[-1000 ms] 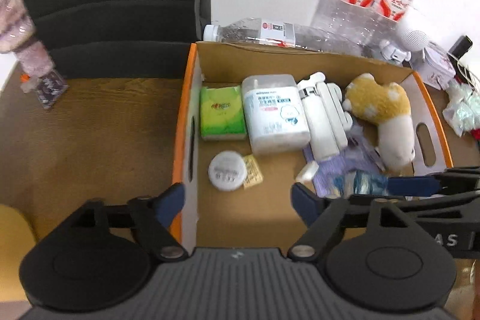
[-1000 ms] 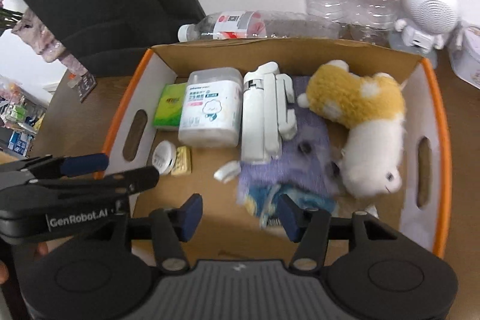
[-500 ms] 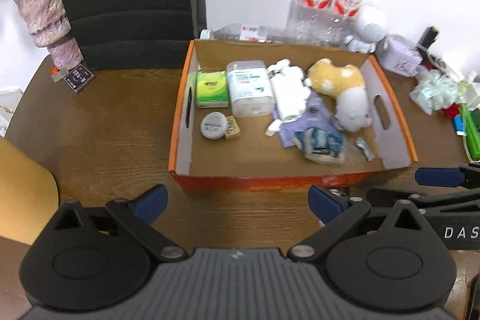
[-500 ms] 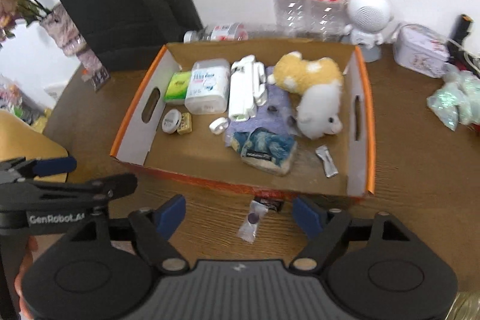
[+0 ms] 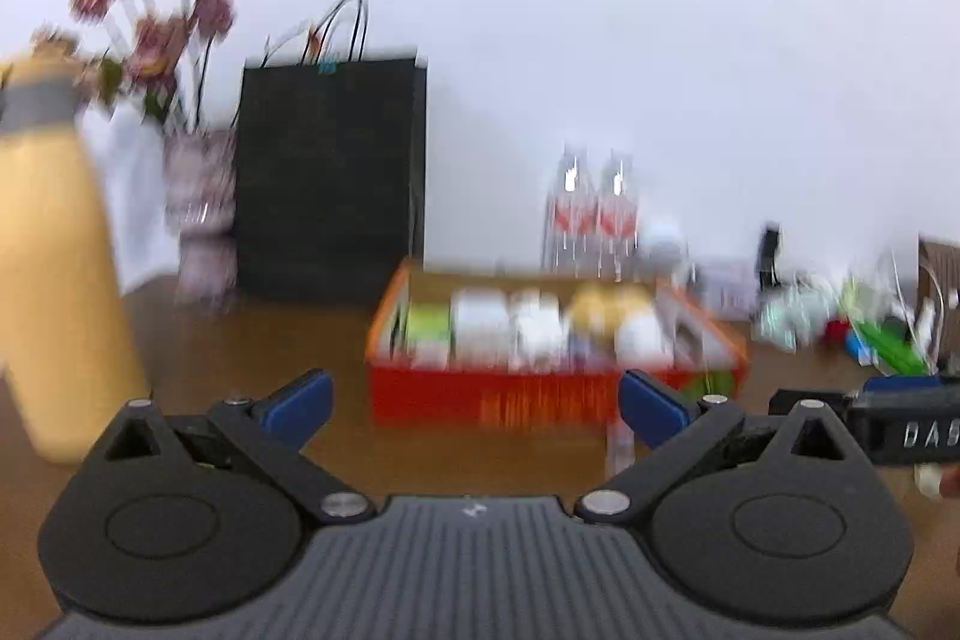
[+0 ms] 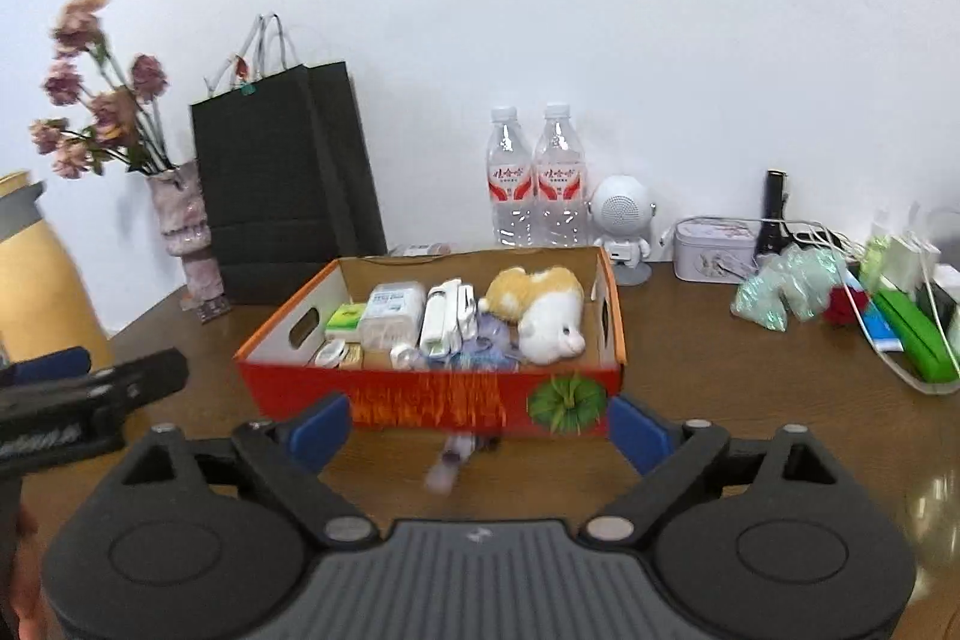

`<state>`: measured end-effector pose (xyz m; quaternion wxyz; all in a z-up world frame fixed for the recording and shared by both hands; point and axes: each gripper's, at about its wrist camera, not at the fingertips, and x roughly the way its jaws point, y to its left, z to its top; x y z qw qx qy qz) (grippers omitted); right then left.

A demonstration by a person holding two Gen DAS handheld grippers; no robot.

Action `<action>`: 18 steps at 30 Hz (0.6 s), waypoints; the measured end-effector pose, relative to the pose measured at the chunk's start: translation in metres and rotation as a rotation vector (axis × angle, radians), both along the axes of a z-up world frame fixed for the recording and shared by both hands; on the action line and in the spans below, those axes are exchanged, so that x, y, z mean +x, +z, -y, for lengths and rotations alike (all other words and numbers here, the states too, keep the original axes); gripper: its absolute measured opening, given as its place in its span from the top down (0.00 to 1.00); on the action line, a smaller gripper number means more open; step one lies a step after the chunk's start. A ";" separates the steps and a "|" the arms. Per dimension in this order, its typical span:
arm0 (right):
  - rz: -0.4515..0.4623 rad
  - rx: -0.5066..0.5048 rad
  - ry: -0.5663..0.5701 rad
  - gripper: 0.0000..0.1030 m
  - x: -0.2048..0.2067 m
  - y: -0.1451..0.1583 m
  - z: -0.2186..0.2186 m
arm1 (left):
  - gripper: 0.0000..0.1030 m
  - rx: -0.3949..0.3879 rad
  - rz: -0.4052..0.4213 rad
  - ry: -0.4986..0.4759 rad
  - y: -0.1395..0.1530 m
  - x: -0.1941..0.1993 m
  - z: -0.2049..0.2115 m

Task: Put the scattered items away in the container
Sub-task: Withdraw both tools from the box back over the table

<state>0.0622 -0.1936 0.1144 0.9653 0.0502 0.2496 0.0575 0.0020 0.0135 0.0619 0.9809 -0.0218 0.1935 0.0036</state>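
Observation:
The orange cardboard box stands on the brown table, also blurred in the left wrist view. It holds a plush toy, a white wipes tub, a green tissue pack, a white bottle set and small items. A small clear packet lies on the table just in front of the box. My right gripper is open and empty, back from the box. My left gripper is open and empty, also back from the box.
A black paper bag, a vase of dried flowers and a yellow flask stand at the left. Two water bottles and a white robot speaker stand behind the box. A tin and clutter lie right.
Both grippers have pulled back and tilted up from over the box to a low view across the table. Both stay open and empty.

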 end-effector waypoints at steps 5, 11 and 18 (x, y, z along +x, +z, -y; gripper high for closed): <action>-0.099 -0.011 -0.035 0.05 -0.046 -0.052 -0.004 | 0.00 -0.030 -0.125 0.031 -0.045 -0.039 -0.010; -0.164 -0.011 0.002 0.05 -0.069 -0.079 -0.014 | 0.00 0.076 -0.220 -0.015 -0.064 -0.040 0.001; -0.182 -0.091 -0.036 0.02 -0.089 -0.097 -0.024 | 0.00 0.051 -0.305 -0.036 -0.076 -0.037 -0.001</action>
